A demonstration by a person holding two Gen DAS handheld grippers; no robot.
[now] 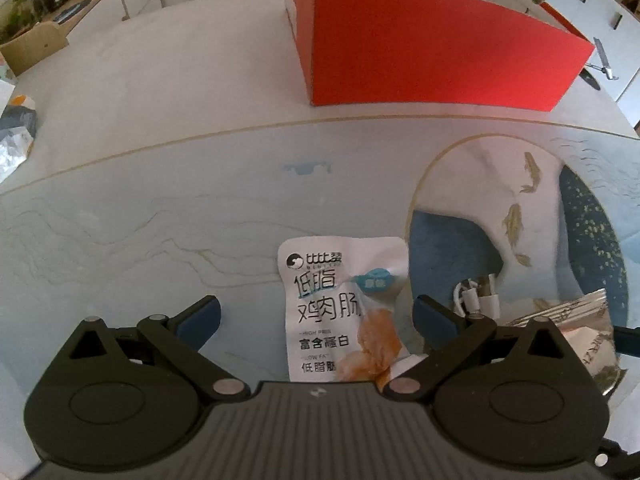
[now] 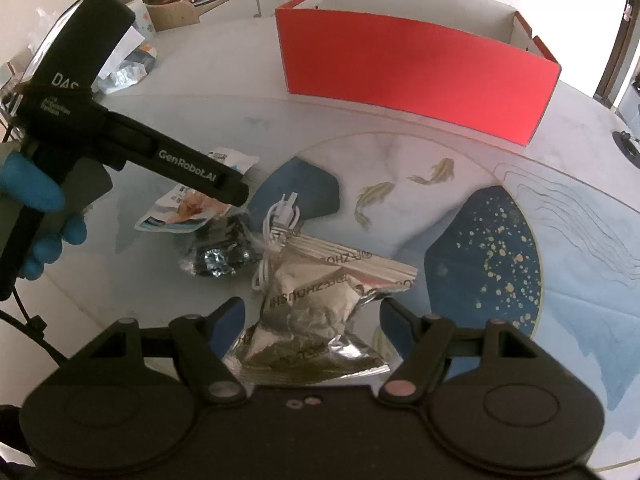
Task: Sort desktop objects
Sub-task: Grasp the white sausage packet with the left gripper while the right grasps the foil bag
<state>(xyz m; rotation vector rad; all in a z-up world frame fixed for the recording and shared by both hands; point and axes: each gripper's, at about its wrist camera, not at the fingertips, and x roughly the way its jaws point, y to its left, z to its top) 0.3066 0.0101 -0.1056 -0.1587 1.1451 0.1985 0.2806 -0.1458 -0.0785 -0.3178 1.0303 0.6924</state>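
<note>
A white snack pouch (image 1: 340, 304) with black Chinese print lies flat on the table, and my left gripper (image 1: 316, 318) hangs open over it, fingers either side without touching. A crinkled silver foil bag (image 2: 316, 312) lies under my right gripper (image 2: 312, 322), which is open with the bag between its blue pads. The same foil bag (image 1: 580, 320) shows at the right of the left wrist view. A coiled white cable (image 2: 280, 224) and a dark wrapped item (image 2: 220, 248) lie just beyond the foil bag. The white pouch (image 2: 188, 208) sits under the left gripper body (image 2: 120, 140).
An open red box (image 1: 432, 52) (image 2: 416, 76) stands at the back of the table. A blue-gloved hand (image 2: 36, 208) holds the left gripper. Loose packets (image 2: 128, 68) lie at the far left, with cabinets and clutter behind. The table edge (image 2: 560, 452) curves at the right.
</note>
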